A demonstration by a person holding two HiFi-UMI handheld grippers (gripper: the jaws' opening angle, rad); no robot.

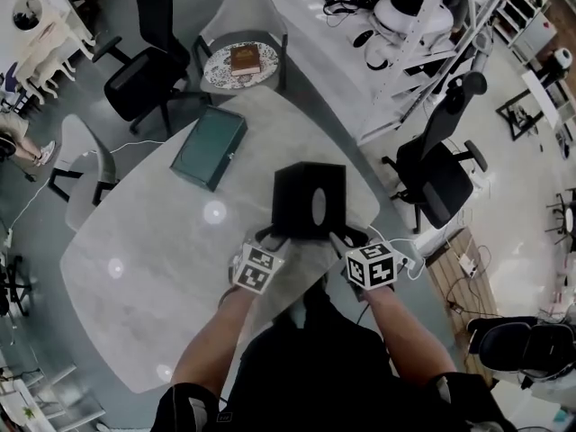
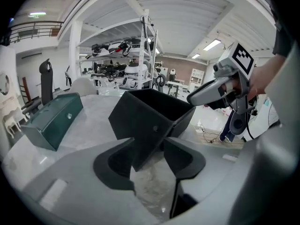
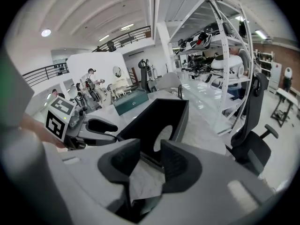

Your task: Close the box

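A black box (image 1: pixel 309 201) stands open-topped on the pale marble table (image 1: pixel 153 259), just beyond both grippers. My left gripper (image 1: pixel 270 237) is at the box's near left corner. In the left gripper view that corner of the box (image 2: pixel 145 121) dips between the jaws of the left gripper (image 2: pixel 147 161), and I see no firm pinch. My right gripper (image 1: pixel 346 241) is at the near right corner. In the right gripper view the right gripper (image 3: pixel 150 158) is open, with bare table in its gap, and the box (image 3: pixel 154 121) shows a round cut-out in its wall.
A dark green case (image 1: pixel 209 147) lies on the table beyond the box to the left. A brown book (image 1: pixel 244 59) rests on a round patterned seat at the table's far end. Black office chairs (image 1: pixel 148 70) (image 1: pixel 441 165) stand on both sides, and the table's edge runs close on the right.
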